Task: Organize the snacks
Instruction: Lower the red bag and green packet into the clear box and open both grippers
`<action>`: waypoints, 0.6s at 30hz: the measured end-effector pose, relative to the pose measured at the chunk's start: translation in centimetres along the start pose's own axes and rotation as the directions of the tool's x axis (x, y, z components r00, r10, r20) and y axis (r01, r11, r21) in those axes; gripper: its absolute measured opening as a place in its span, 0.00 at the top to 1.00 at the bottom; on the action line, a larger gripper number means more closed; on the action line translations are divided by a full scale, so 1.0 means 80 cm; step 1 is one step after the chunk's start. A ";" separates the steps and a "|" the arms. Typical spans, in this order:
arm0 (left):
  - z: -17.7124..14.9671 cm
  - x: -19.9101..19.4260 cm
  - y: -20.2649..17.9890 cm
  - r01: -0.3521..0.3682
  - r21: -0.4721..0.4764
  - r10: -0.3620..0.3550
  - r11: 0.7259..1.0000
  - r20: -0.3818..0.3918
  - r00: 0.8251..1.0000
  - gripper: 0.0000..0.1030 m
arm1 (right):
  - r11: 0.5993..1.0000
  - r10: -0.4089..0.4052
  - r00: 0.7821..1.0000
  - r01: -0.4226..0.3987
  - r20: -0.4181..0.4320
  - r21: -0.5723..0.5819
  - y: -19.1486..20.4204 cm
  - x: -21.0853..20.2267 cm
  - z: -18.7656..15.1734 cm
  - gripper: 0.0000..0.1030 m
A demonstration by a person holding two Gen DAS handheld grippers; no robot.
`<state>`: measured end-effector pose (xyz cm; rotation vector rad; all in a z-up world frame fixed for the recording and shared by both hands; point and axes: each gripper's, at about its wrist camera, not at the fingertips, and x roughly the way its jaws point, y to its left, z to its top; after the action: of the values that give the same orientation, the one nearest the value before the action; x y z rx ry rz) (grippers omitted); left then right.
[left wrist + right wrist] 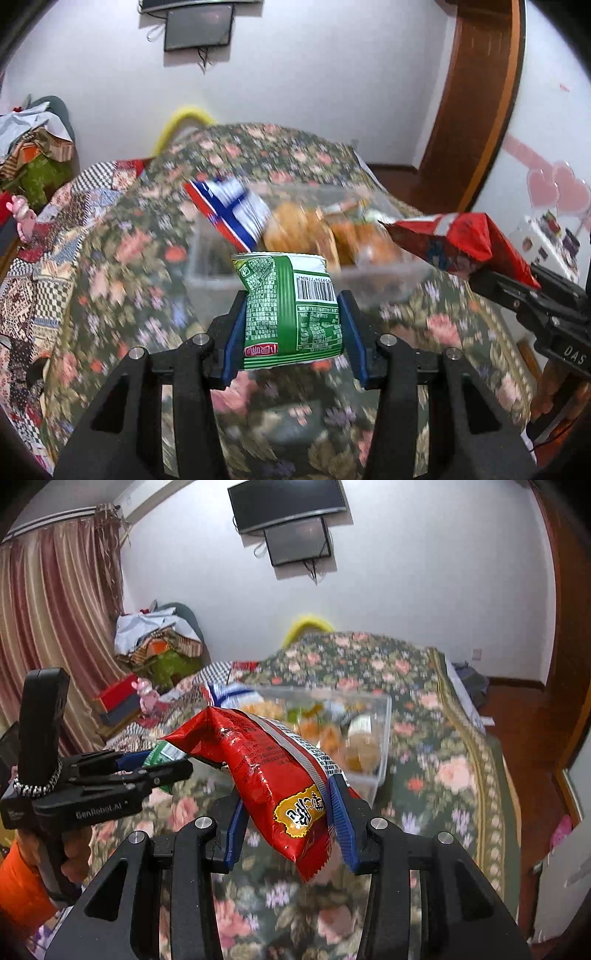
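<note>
Your left hand-held gripper (293, 325) is clamped on a small green foil snack packet (291, 310) with a barcode and dense white print; the blue fingers (236, 332) press its two sides and the packet hangs above the bed. Your right hand-held gripper (288, 823) is clamped on a shiny red crinkled snack bag (266, 771) with a silver seam strip and a yellow label, which tilts up to the left.

In front of both there is a clear plastic rectangular container (388, 273) that stands on the floral bedspread (122, 258), a soft cloth with pink flowers on dark green. Inside the container you can see round orange-brown snacks (295, 229) and a white packet with red and blue stripes (232, 210) that leans against its far left side; the picture is blurred there, so the smaller pieces cannot be named.

In the left wrist view the red bag and the right hand-held gripper come in from the right, near the right end of the container. In the right wrist view the left hand-held gripper (147, 766) stands at the left, close beside the red bag.

On the left lies a patchwork quilt (33, 280), and behind it a pile of clothes (159, 642). A dark screen (299, 541) hangs on the white wall.
</note>
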<state>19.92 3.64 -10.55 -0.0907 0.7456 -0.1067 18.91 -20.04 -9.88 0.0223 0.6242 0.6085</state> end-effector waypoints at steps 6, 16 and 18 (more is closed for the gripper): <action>0.033 0.018 0.023 -0.030 -0.033 0.030 0.999 0.018 0.999 0.54 | 1.000 -0.020 0.999 0.021 0.038 -0.023 0.005 0.022 0.031 0.63; 0.041 0.071 0.041 -0.067 -0.044 0.067 0.997 -0.013 0.998 0.54 | 0.995 -0.078 0.997 0.078 -0.002 -0.063 0.009 0.093 0.051 0.62; 0.039 0.078 0.042 -0.081 -0.047 0.080 0.996 -0.024 0.997 0.54 | 0.993 -0.090 0.996 0.088 -0.023 -0.077 0.011 0.105 0.047 0.62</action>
<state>26.80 6.33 -12.90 -0.1051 0.7730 -0.0135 25.91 -14.17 -11.21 -0.0850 0.6239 0.5462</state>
